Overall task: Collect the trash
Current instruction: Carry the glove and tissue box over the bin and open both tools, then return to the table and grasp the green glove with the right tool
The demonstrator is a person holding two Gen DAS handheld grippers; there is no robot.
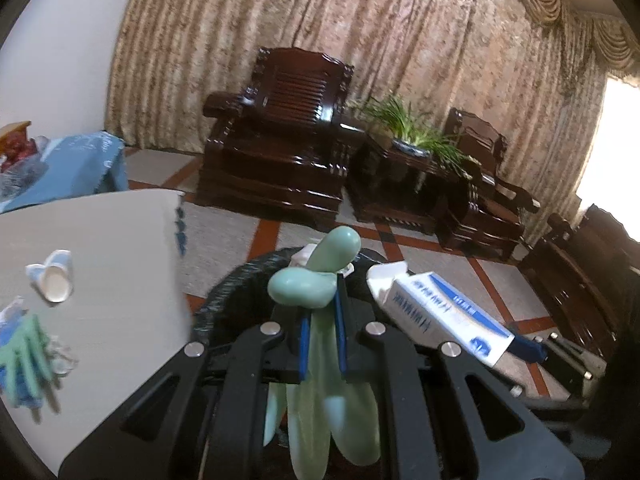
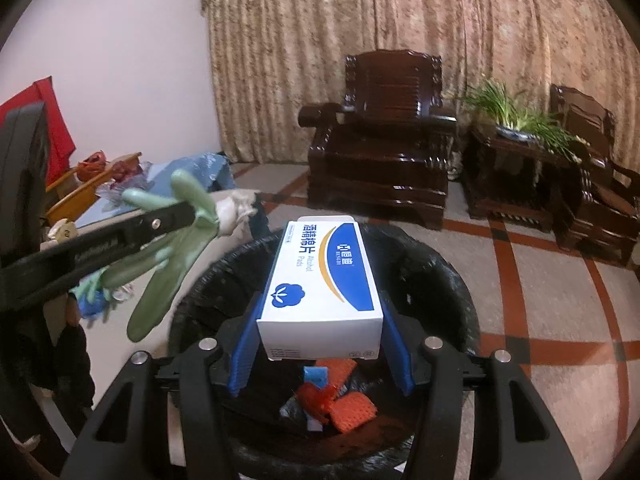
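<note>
- Far left, the table (image 1: 100, 240) had more trash waiting for you: a crumpled paper cup (image 1: 54, 276) and another green glove (image 1: 24, 356) near the edge.
- Your left gripper (image 1: 322, 312) was pinched tight on a pale green rubber glove (image 1: 304, 290), fingers dangling below the jaws, held just at the near rim of the bin (image 2: 448, 280). I'd say you needed to push it further over the opening before letting go, or the floppy fingers could catch on the rim.
- Your right gripper (image 2: 320, 320) was clamped on a white and blue box of alcohol pads (image 2: 320, 272), right above the black-lined bin with orange scraps (image 2: 344, 396) already inside.
- The box looked well placed to me, so spreading those jaws should have dropped it straight in.
</note>
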